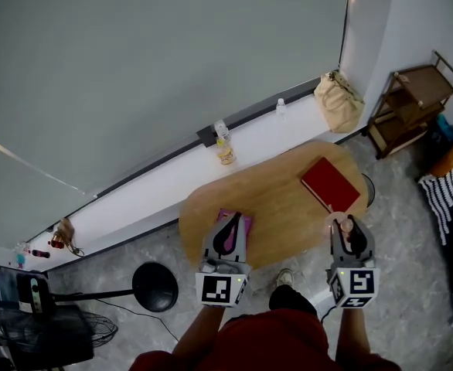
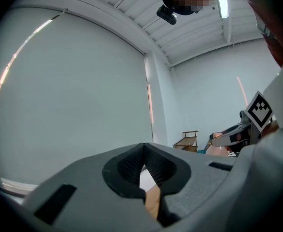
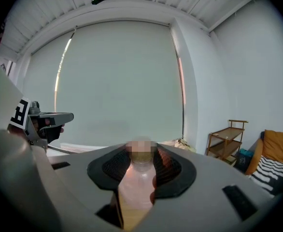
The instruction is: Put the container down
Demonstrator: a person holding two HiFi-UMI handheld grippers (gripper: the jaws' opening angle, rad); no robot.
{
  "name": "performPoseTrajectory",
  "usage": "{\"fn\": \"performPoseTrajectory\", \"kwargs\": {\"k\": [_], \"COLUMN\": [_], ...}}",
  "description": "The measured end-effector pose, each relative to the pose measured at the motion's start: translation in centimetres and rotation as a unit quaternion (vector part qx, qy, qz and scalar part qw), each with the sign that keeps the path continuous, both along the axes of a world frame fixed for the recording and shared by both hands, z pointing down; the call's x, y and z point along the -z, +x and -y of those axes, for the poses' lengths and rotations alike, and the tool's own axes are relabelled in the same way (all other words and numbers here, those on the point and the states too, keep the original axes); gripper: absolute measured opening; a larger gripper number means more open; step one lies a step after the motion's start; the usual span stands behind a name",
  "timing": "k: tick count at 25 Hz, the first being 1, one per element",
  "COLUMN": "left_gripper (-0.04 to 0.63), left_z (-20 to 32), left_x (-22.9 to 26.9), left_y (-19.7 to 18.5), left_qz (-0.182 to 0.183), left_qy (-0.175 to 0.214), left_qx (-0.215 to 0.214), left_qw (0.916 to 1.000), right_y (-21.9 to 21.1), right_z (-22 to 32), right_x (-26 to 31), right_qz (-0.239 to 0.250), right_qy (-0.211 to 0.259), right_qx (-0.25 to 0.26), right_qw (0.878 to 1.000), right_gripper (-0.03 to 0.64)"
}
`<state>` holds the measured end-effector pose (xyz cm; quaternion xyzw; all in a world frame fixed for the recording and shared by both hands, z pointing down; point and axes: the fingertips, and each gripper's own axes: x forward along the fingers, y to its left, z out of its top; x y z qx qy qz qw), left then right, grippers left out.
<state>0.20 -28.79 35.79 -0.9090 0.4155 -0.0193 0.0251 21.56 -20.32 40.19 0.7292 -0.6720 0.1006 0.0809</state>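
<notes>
Translucent pink plastic container (image 3: 135,190), clamped by right gripper (image 3: 141,161) at oval wooden table's (image 1: 273,195) four o'clock; left gripper's (image 2: 142,154) ribbed jaws together.

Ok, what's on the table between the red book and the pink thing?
Nothing: bare wood of the table between the red book and the pink thing, per the head view.

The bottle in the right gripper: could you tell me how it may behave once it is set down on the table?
The bottle looks like clear, thin plastic, so it is probably light and may flex under the fingers. It seems tall and narrow, so it could tip when released on the table.
</notes>
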Motion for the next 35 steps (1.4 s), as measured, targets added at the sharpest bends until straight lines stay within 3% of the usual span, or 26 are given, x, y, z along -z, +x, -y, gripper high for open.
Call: {"fn": "performPoseTrajectory", "kwargs": {"k": [5, 11, 23, 35], "left_gripper": [0.006, 0.006, 0.006, 0.006], "left_z": [2.1, 3.6, 7.2, 12.5], "left_x": [-1.5, -2.4, -8.0, -16.5], "left_y": [3.6, 6.0, 5.5, 4.2], "left_qz": [0.015, 0.009, 0.015, 0.03], "left_qy": [-0.006, -0.019, -0.06, -0.119], "left_qx": [-0.01, 0.0, 0.003, -0.008], "left_qw": [0.9998, 0.9998, 0.9981, 0.9924], "right_y": [2.9, 4.9, 3.1, -0.2], "right_z": [2.3, 4.1, 8.1, 13.5], "right_x": [-1.9, -4.2, -9.2, -18.7], "right_qz": [0.012, 0.018, 0.02, 0.024], "right_qy": [-0.015, -0.035, -0.077, -0.167], "right_qx": [0.006, 0.02, 0.037, 0.055], "right_qw": [1.0, 0.999, 0.996, 0.984], "right_gripper": [0.141, 0.141, 0.141, 0.141]}}
